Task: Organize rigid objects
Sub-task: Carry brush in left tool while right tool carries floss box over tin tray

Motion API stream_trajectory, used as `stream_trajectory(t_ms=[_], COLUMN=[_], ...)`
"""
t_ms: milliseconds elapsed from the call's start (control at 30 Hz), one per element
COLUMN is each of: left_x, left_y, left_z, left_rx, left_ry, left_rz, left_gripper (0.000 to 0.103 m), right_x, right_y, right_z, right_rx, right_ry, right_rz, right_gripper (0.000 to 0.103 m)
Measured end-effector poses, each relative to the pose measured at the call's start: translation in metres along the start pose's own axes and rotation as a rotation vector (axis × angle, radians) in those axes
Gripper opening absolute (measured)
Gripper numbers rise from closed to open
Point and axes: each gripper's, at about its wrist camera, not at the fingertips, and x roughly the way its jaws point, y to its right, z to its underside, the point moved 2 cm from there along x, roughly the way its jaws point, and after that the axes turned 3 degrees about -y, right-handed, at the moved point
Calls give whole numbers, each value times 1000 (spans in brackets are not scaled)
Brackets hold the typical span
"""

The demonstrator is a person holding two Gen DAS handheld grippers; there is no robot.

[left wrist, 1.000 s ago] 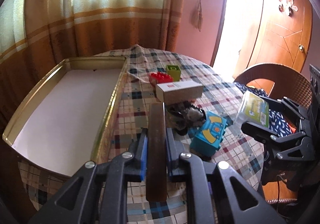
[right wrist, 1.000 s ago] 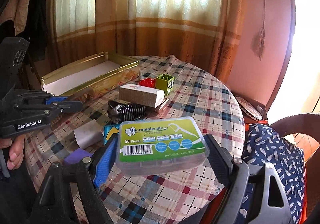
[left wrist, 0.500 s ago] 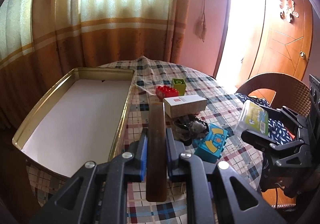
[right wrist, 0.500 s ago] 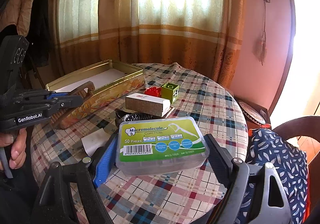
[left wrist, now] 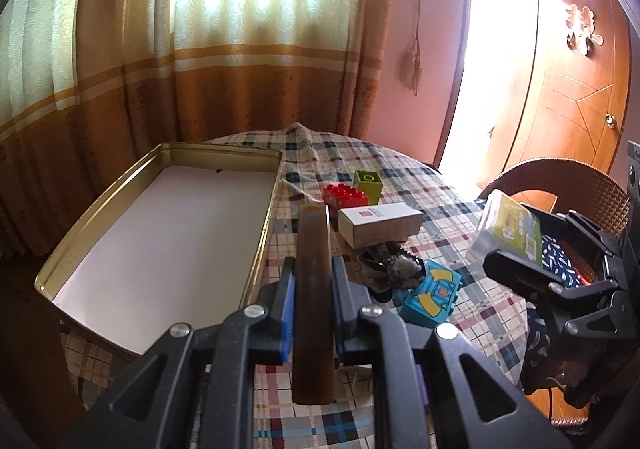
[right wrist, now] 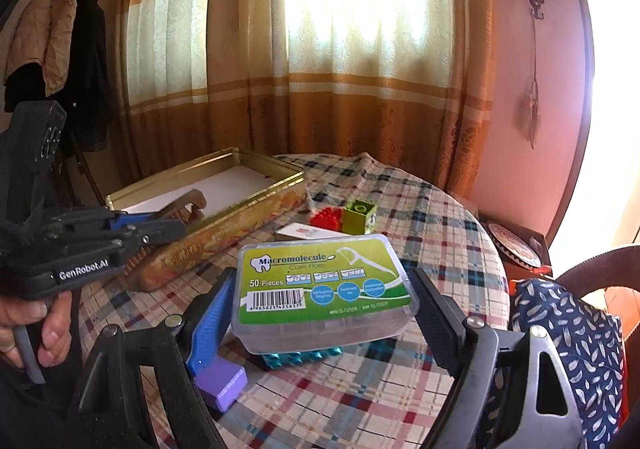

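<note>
Risen: right gripper (right wrist: 320,313) clasping one floss box (right wrist: 324,281) | left gripper (left wrist: 312,289) — one comb (left wrist: 314,289) clenched

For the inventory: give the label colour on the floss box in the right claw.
Green, with white and blue print, on the floss box; clearest in the right wrist view.

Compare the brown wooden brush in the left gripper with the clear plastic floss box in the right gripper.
The brown wooden brush is long, narrow and opaque; the clear plastic floss box is wide, flat and green-labelled. The brush needs nearly shut jaws, the box wide ones. Both are held above the table.
</note>
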Motion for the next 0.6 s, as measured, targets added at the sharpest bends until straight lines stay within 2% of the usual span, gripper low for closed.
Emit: stream_trajectory(t_ms=[600], left_x=[-6], left_y=[-26], left_z=[-8], left_rx=[-57], left_ry=[34], left_rz=[-41], left_gripper=[13], right_x=[12], right_y=[-27], right_z=[-20], right_rx=[-14], right_ry=[43], right_rz=[-59], right_gripper=[85])
